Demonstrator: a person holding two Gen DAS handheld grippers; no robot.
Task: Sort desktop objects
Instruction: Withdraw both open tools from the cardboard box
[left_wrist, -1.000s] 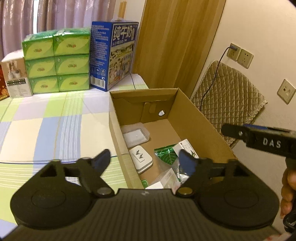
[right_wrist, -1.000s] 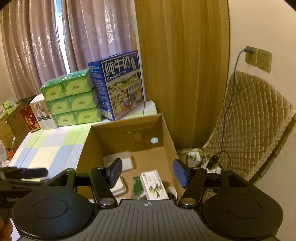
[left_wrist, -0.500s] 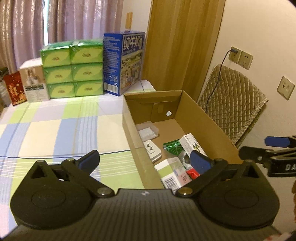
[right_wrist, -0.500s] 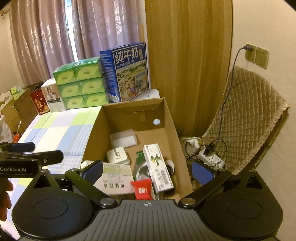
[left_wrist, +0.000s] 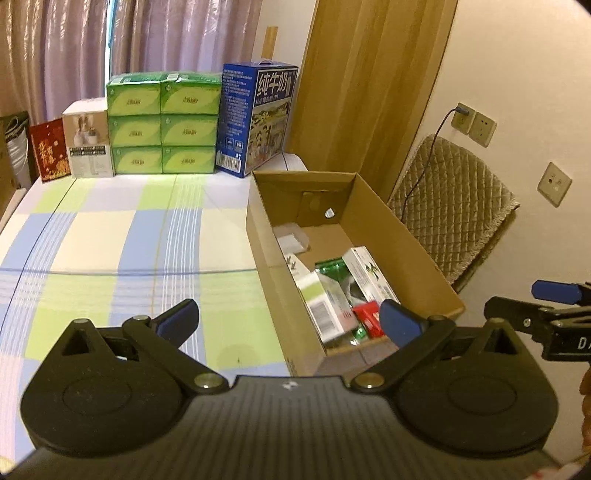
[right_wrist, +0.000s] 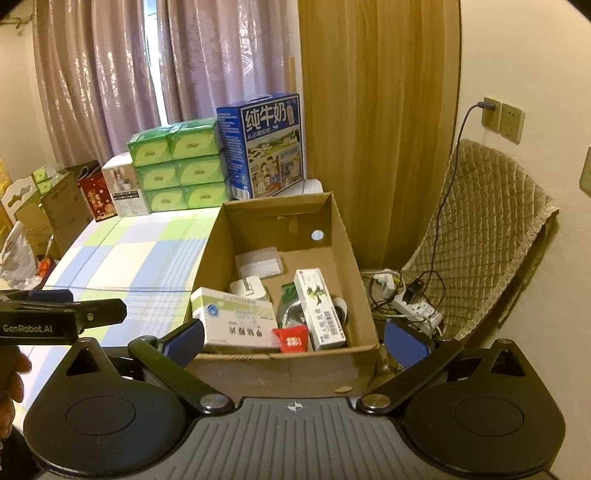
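Note:
An open cardboard box (left_wrist: 402, 240) (right_wrist: 354, 254) stands at the right edge of the checked table (left_wrist: 110, 236). It holds a white-and-green carton (right_wrist: 236, 321), a long white box (right_wrist: 319, 310), a small red packet (right_wrist: 293, 339), a green foil pack (left_wrist: 330, 267), a white plug adapter (right_wrist: 251, 288) and a clear plastic case (right_wrist: 258, 262). My left gripper (left_wrist: 288, 321) is open and empty, held above the box's near left corner. My right gripper (right_wrist: 295, 338) is open and empty, in front of the box's near wall.
Green tissue packs (left_wrist: 162, 123), a blue milk carton (left_wrist: 256, 118), a white box (left_wrist: 88, 144) and a red bag (left_wrist: 50, 149) line the table's far edge. A quilted chair (right_wrist: 491, 240) and a power strip with cables (right_wrist: 410, 299) are to the right of the box.
Both grippers have pulled back and up from the box and opened wider. More of the box's contents show now.

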